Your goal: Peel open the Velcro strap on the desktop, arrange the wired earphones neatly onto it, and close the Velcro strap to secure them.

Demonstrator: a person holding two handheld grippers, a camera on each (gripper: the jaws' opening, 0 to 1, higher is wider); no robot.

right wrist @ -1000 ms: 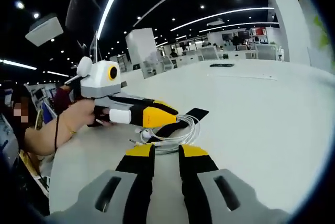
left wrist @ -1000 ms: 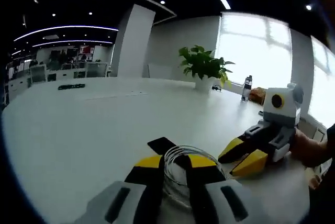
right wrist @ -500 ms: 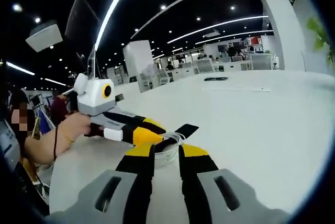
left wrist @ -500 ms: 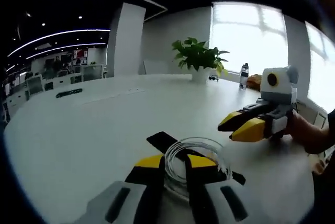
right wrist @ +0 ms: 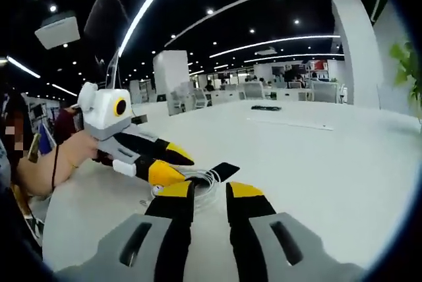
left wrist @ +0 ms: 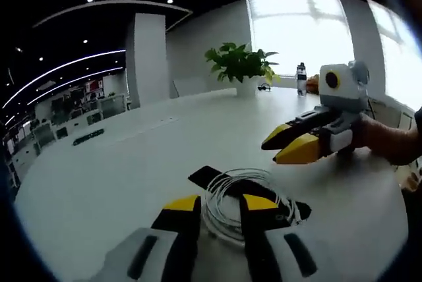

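Left gripper view | coiled earphones (left wrist: 241, 206) lie on black Velcro strap (left wrist: 211, 178)

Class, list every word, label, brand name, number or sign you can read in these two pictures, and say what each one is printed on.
None can be read.
The distant wall panel in the right gripper view carries reddish patches, too small and blurred to read.
The bottle by the window in the left gripper view may have a label, too small to tell.
The grippers, the black Velcro strap and the white earphones show no print.
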